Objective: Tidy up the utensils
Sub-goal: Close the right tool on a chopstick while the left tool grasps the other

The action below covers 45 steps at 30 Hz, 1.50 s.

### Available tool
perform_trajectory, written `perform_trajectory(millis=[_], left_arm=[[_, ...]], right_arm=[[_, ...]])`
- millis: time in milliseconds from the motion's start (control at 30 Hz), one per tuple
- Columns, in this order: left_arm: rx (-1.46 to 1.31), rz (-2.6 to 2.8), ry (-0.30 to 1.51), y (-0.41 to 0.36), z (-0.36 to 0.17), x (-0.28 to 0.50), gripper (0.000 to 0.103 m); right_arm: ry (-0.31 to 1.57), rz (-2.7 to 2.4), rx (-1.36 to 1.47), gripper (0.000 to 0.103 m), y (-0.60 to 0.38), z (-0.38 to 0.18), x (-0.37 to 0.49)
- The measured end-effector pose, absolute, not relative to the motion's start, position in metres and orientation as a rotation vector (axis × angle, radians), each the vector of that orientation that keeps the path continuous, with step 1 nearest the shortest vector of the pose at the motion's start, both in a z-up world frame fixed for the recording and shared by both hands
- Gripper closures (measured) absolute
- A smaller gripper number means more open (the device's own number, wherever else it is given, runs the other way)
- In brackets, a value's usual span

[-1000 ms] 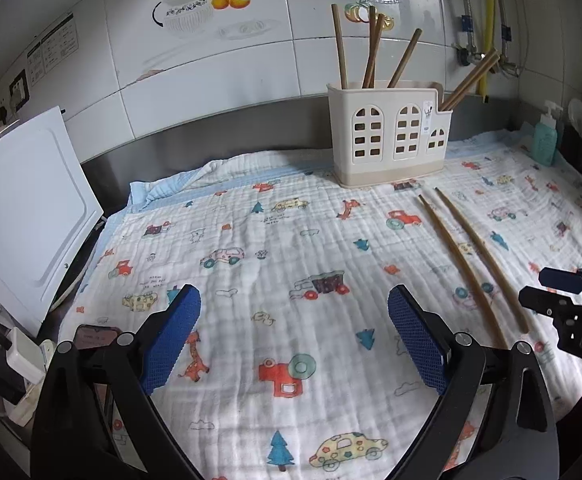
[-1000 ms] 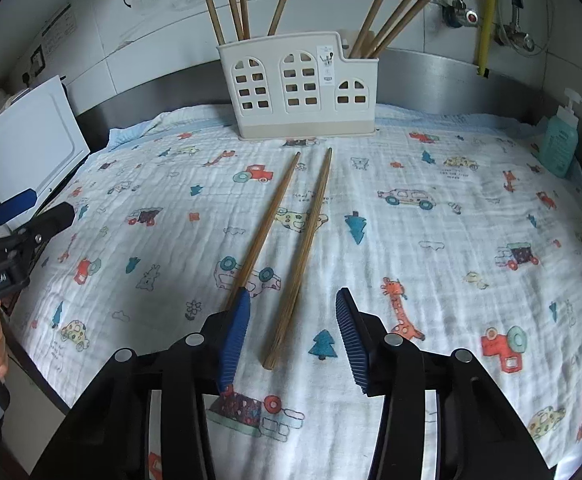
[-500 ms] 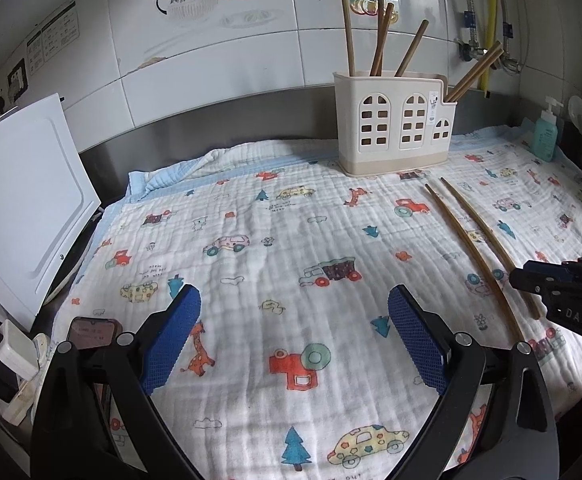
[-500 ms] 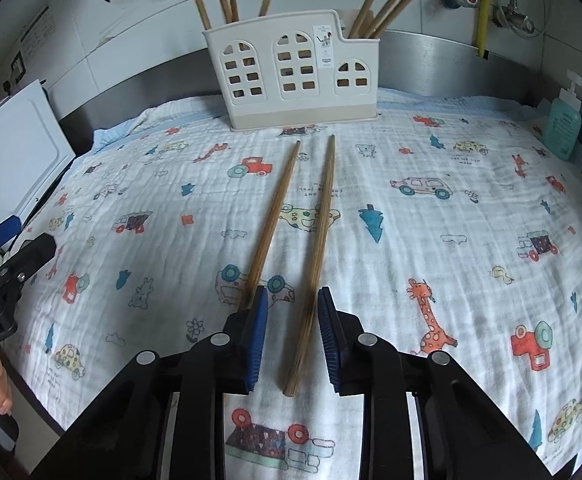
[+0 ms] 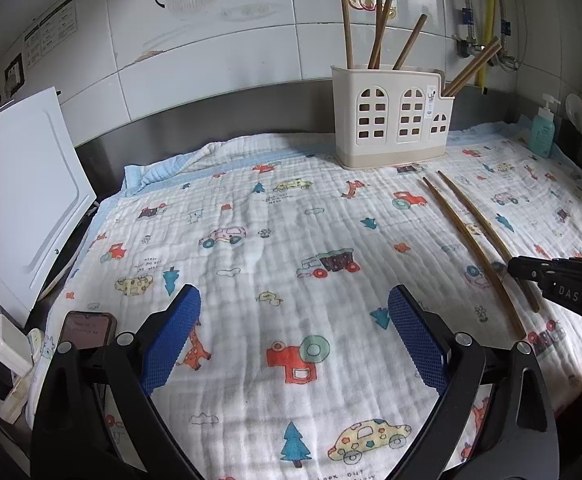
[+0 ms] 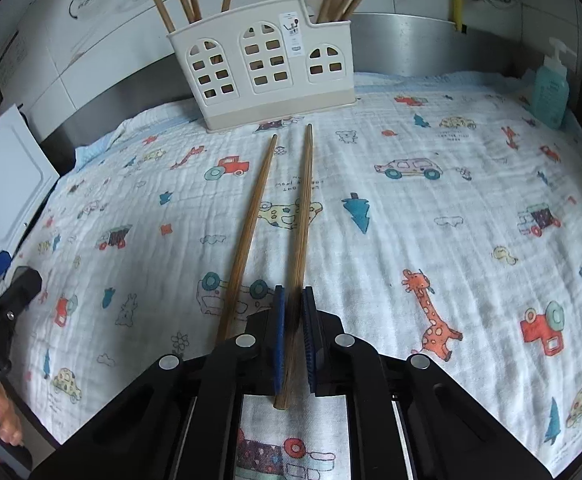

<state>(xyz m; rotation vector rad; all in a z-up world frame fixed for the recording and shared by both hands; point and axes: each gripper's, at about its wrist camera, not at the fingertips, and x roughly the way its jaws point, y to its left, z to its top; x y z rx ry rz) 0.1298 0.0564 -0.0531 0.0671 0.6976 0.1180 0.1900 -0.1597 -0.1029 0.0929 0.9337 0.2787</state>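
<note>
Two wooden chopsticks lie side by side on the printed cloth. My right gripper point(image 6: 292, 300) is shut on the near end of the right chopstick point(image 6: 302, 208); the left chopstick point(image 6: 251, 216) lies free just beside it. A cream utensil holder point(image 6: 267, 64) with several chopsticks standing in it sits at the back. In the left wrist view my left gripper point(image 5: 294, 320) is open and empty above the cloth, with the holder point(image 5: 391, 120), both chopsticks point(image 5: 473, 244) and the right gripper point(image 5: 531, 270) to its right.
A white board point(image 5: 19, 200) leans at the left edge. A phone point(image 5: 87, 328) and a white plug point(image 5: 11, 348) lie at the near left. A teal soap bottle point(image 6: 551, 88) stands at the back right. The steel backsplash point(image 5: 211, 120) and tiled wall rise behind.
My right gripper moved forward over the right chopstick's near end and closed on it. The left gripper stayed open and shifted slightly.
</note>
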Motion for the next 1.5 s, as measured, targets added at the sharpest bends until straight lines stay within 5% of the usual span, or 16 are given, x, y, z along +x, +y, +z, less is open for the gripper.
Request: perform_trajectory(millis=[1400, 1500], left_arm=[[-0.033, -0.01, 0.887, -0.073, -0.076, 0.168, 0.011], [-0.045, -0.021, 0.886, -0.079, -0.078, 0.172, 0.027]], right_arm=[[0.696, 0.427, 0.115, 0.096, -0.253, -0.044, 0.182], [0.69, 0.433, 0.123, 0.096, -0.258, -0.043, 0.184]])
